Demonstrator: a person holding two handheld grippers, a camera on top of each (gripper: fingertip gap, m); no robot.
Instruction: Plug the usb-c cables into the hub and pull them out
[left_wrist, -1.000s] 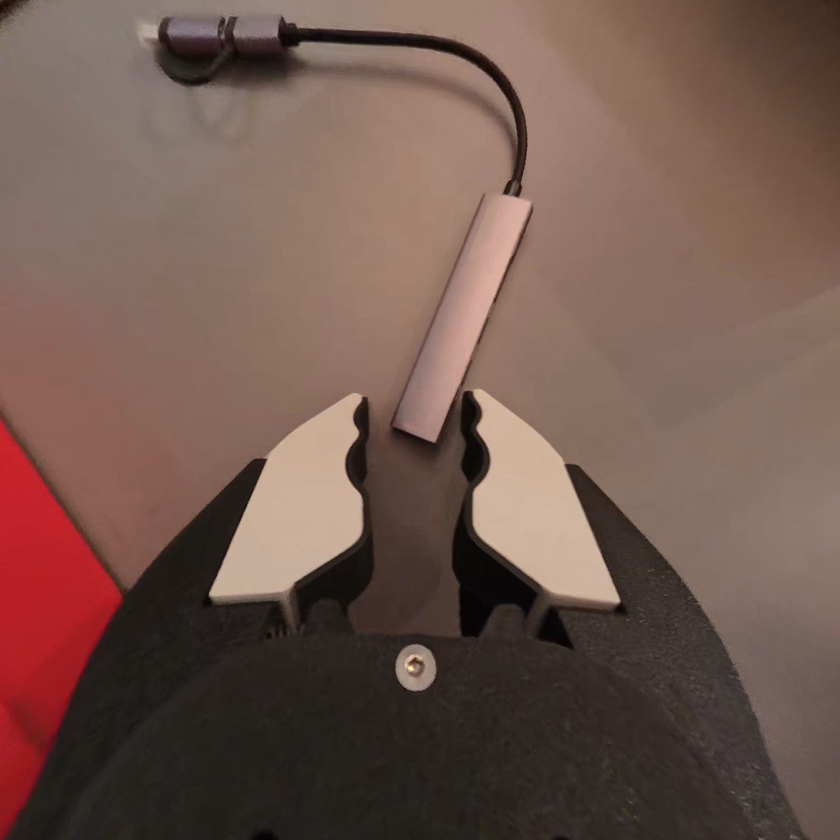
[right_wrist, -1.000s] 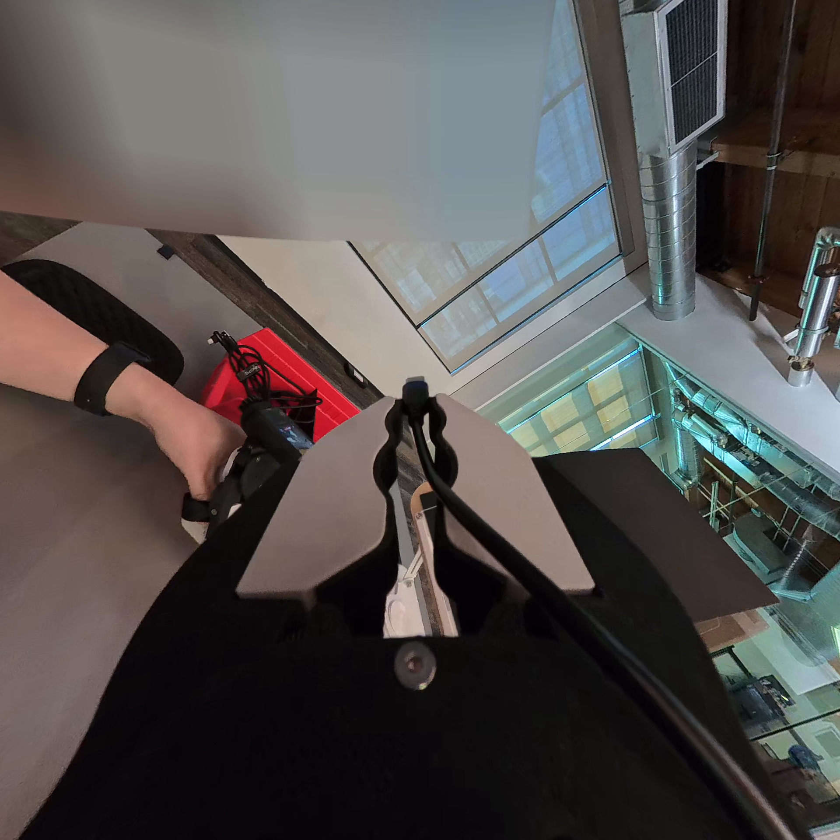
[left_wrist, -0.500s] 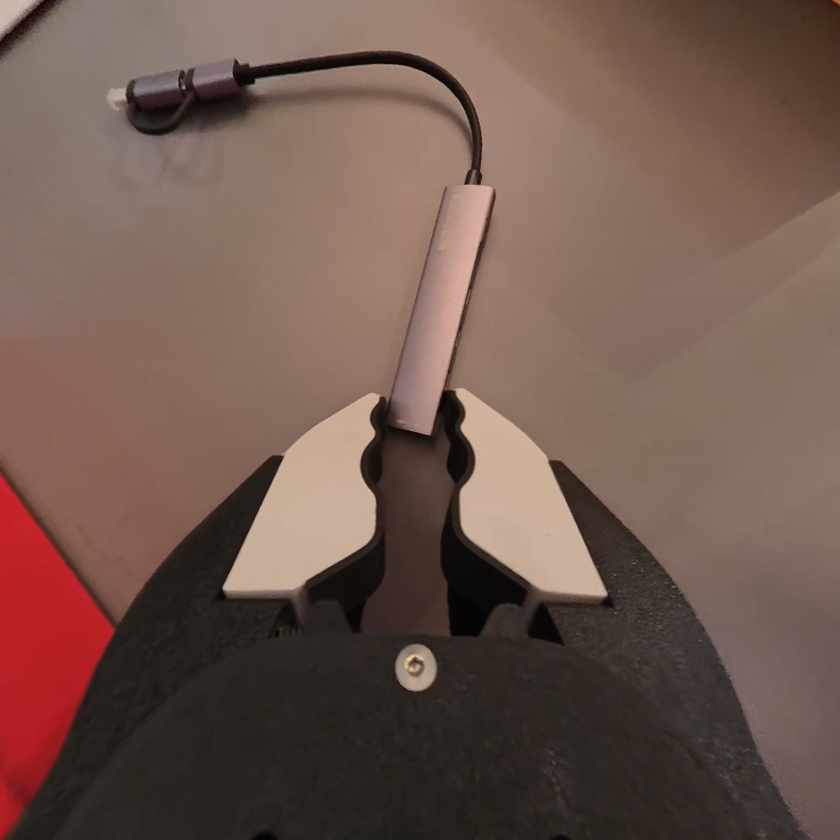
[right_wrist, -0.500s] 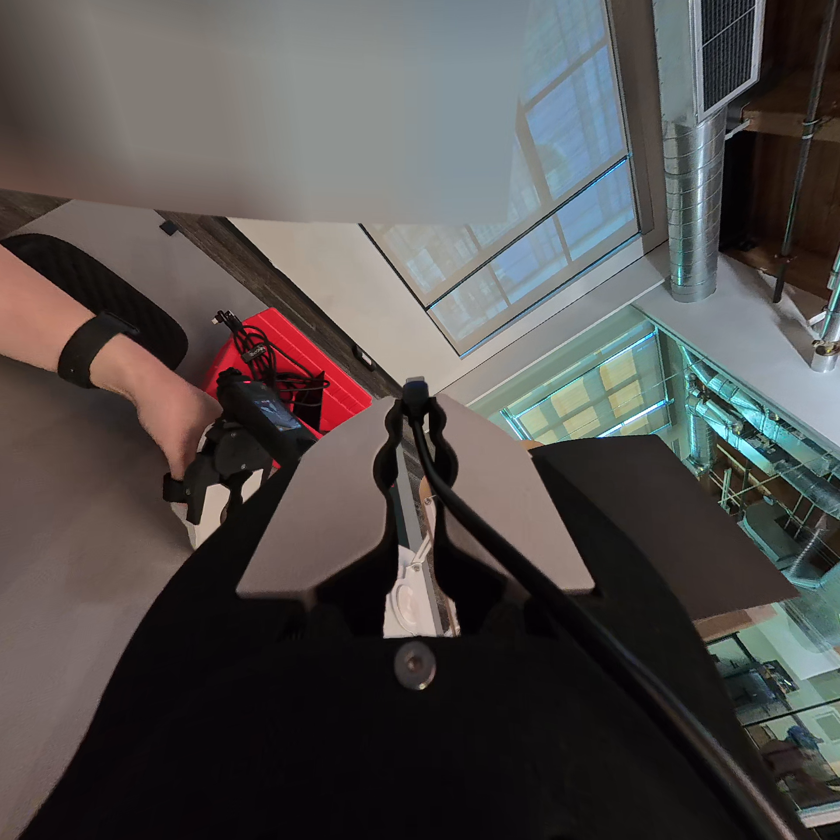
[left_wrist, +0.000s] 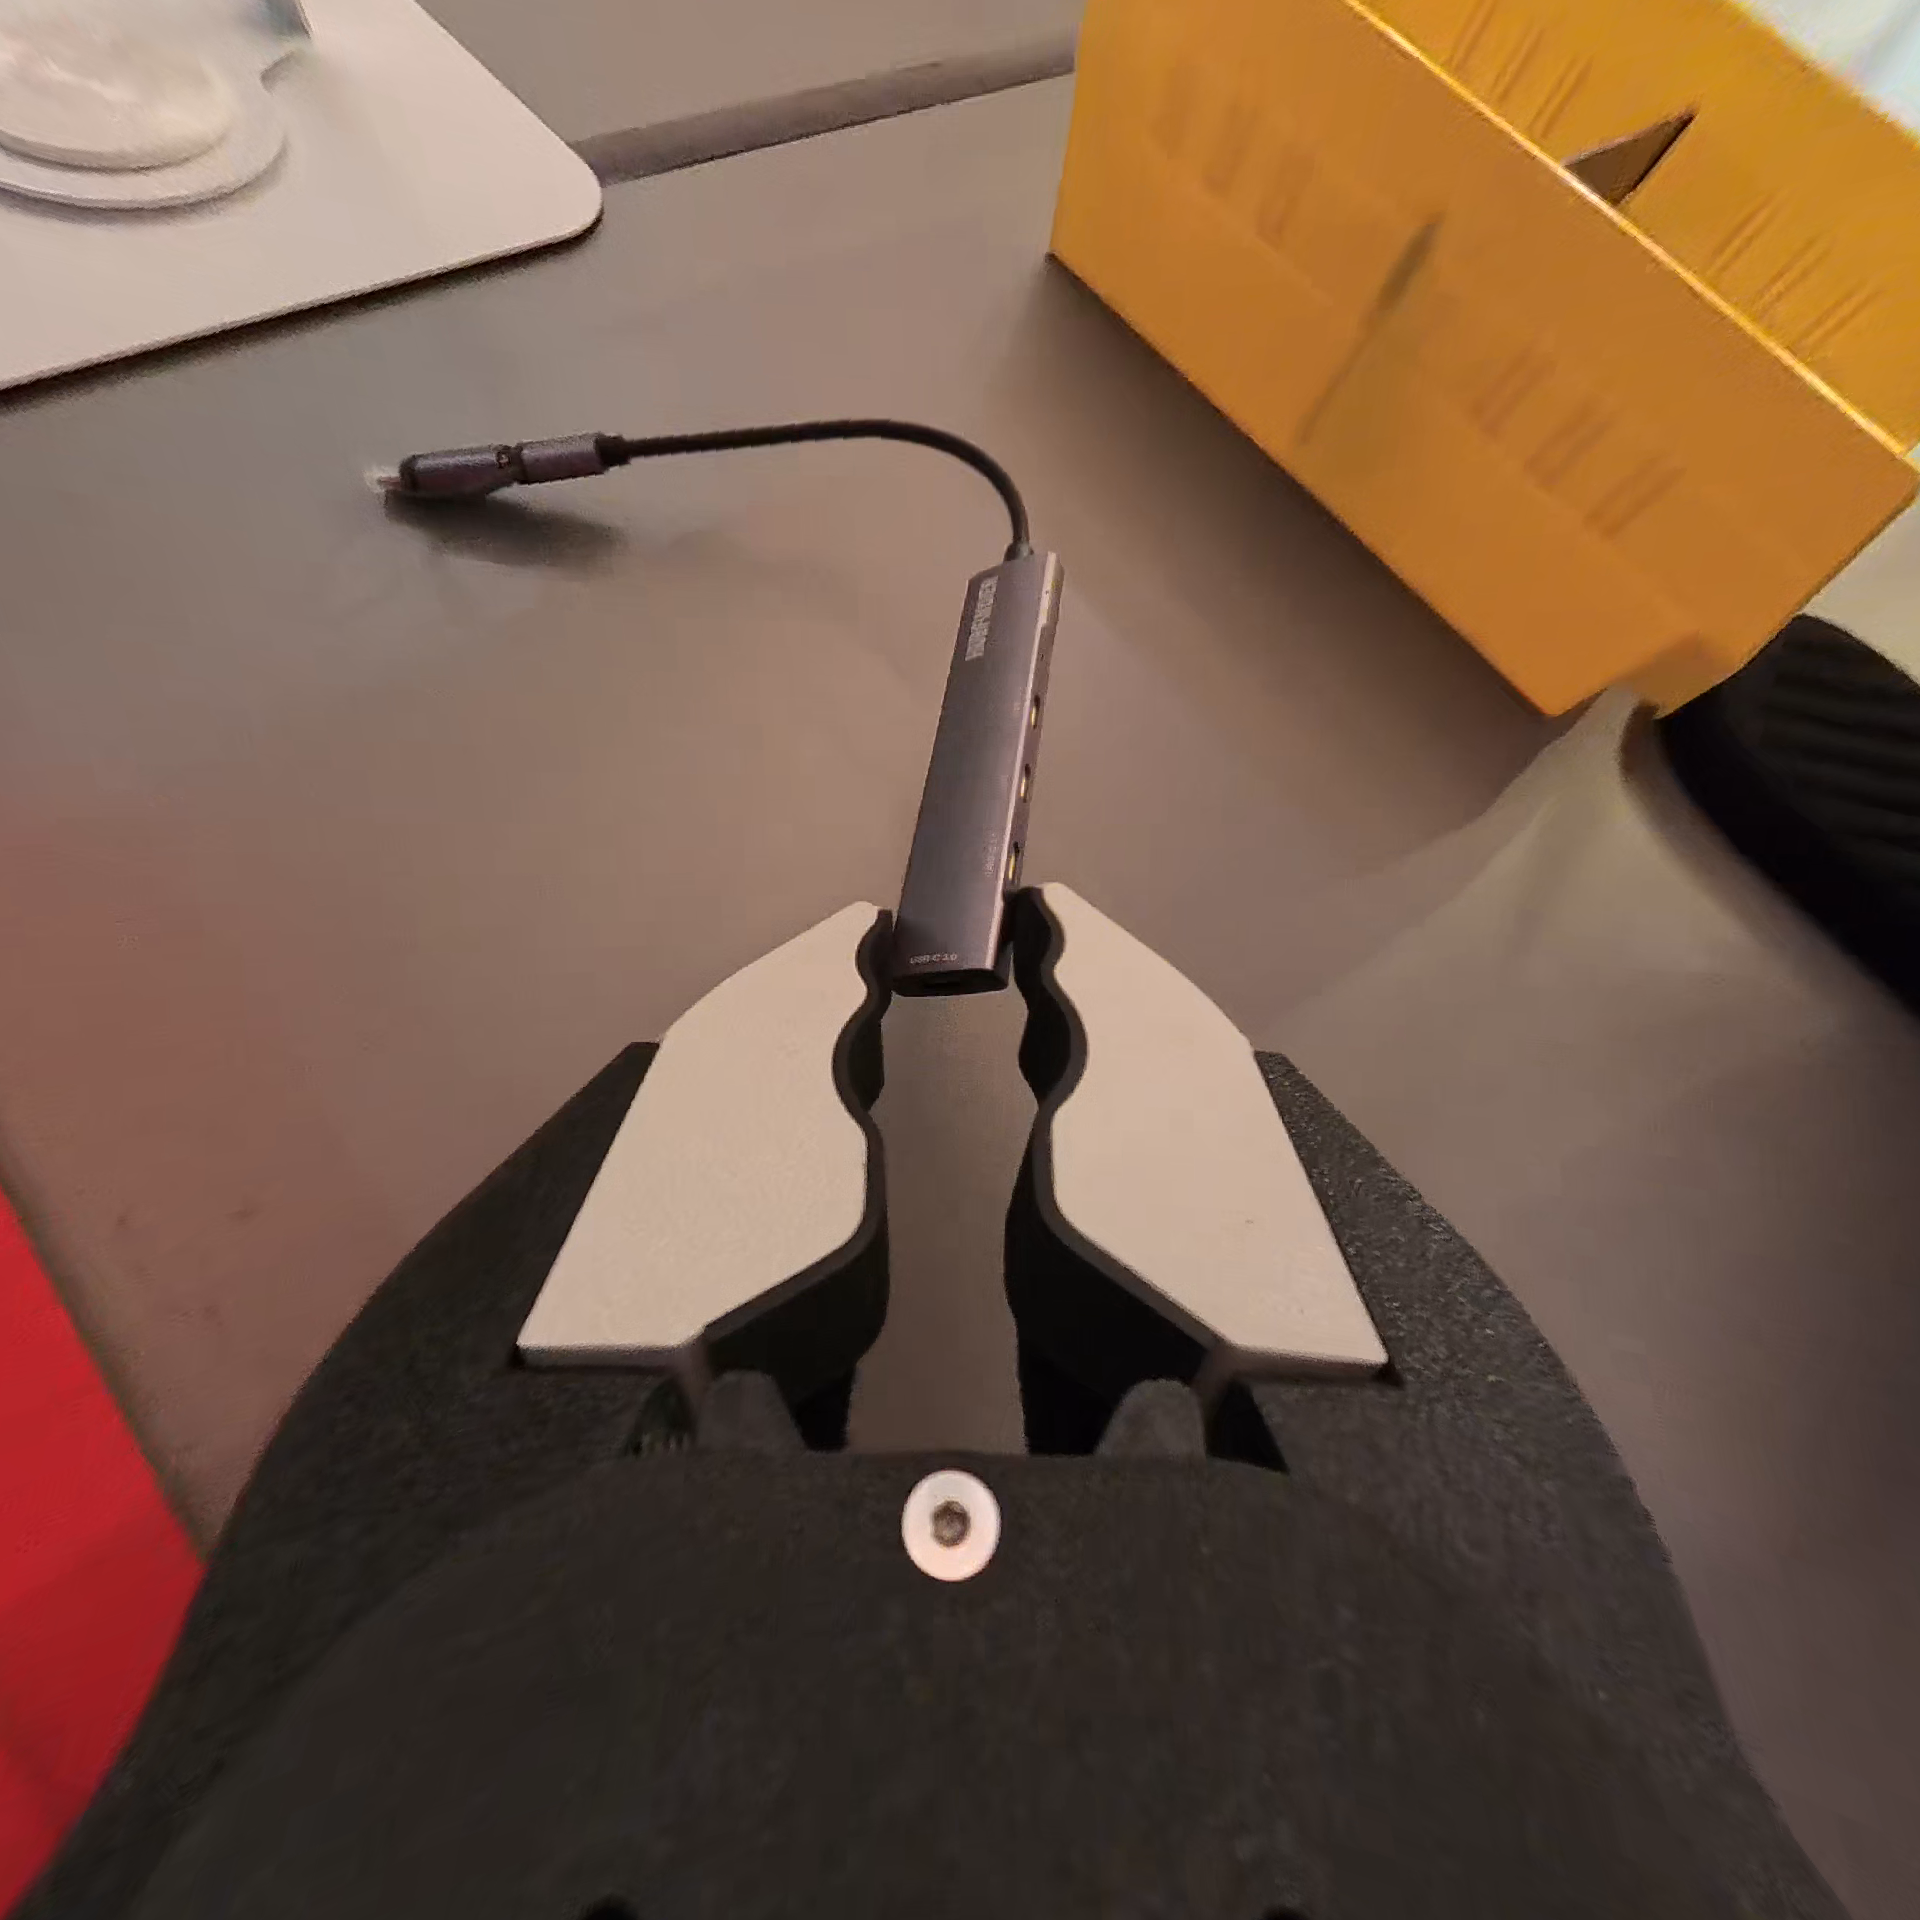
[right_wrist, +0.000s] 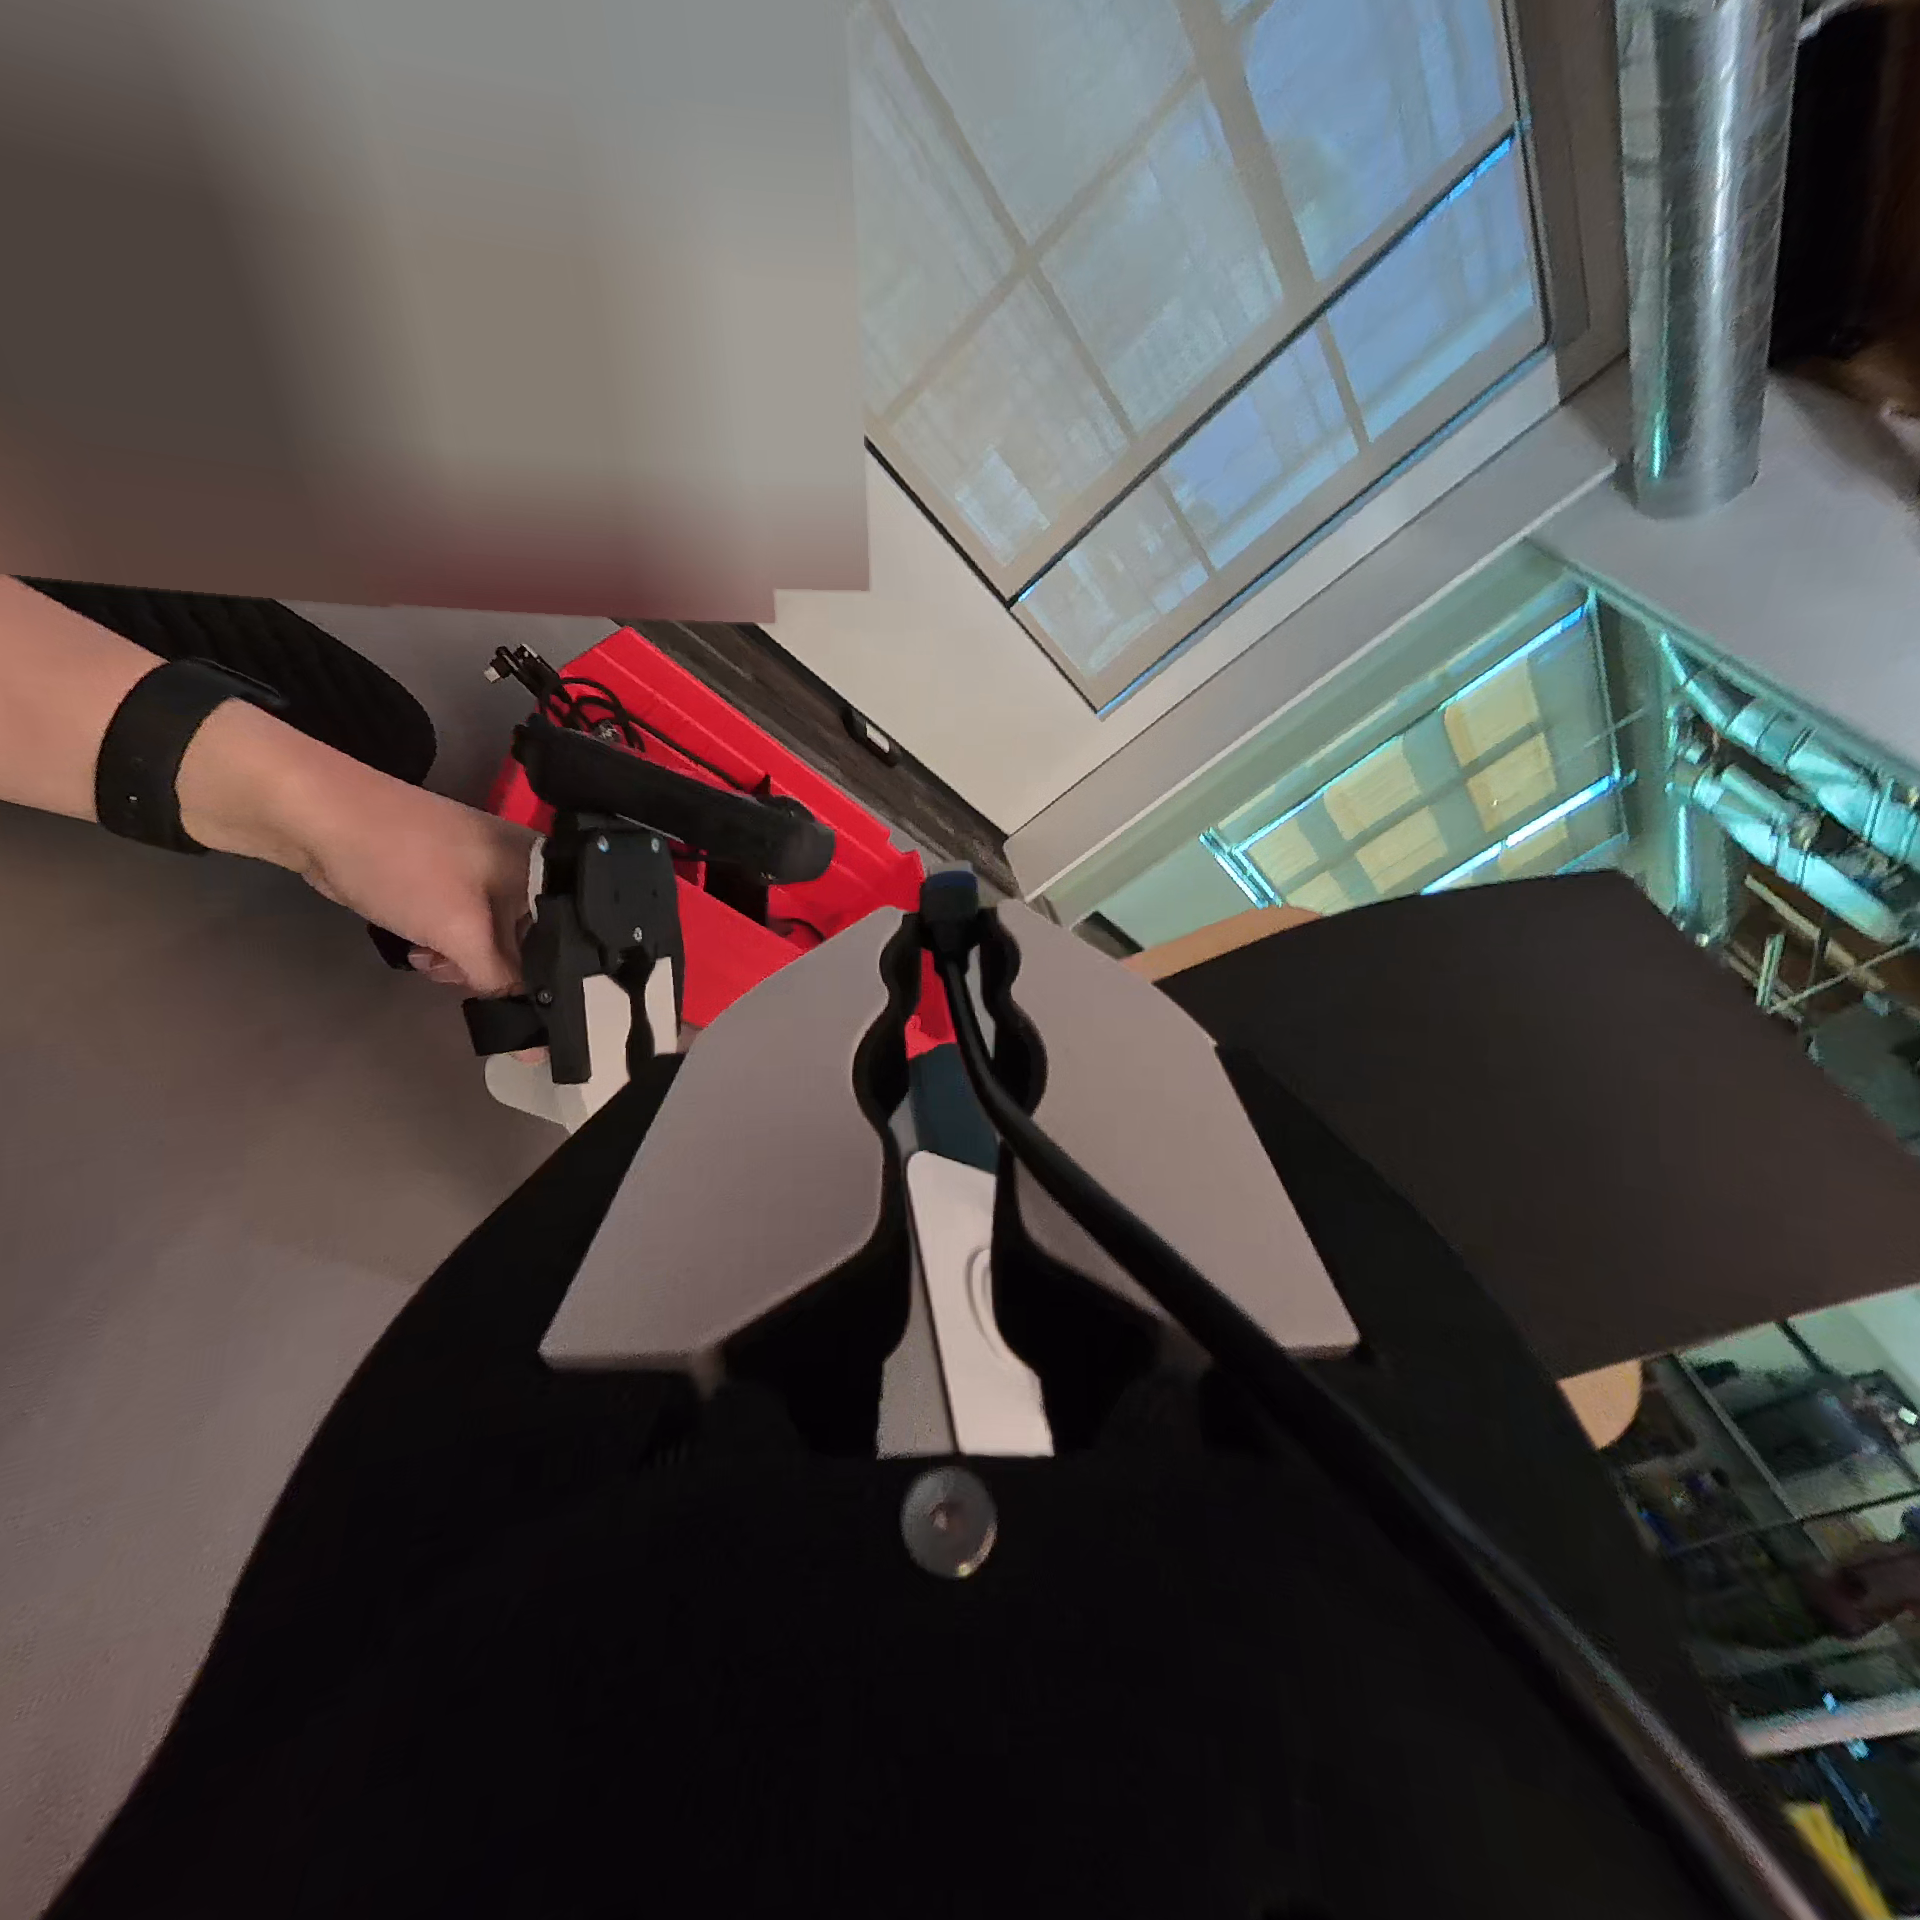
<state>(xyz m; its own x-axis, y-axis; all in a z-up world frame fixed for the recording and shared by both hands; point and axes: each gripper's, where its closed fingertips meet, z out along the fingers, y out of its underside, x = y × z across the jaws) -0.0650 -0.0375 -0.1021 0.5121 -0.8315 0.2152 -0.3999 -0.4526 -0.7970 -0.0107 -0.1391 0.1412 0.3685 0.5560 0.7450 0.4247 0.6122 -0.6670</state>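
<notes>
Only the left wrist view shows the slim grey metal hub (left_wrist: 987, 769), its near end clamped between the left gripper (left_wrist: 951, 935) fingers, raised off the dark grey surface (left_wrist: 416, 831); its short black lead (left_wrist: 831, 436) trails to a plug lying there. A yellow cardboard box (left_wrist: 1455, 364) crowds the right; the left lies open. The right wrist view shows the right gripper (right_wrist: 951, 914) fingers pinching a black usb-c cable (right_wrist: 1091, 1174).

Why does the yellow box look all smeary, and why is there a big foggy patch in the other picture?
Left wrist view: the yellow box is streaked by motion blur, while the hub stays sharp. Right wrist view: the foggy patch was laid on afterwards to hide a person; the window glows bright.
</notes>
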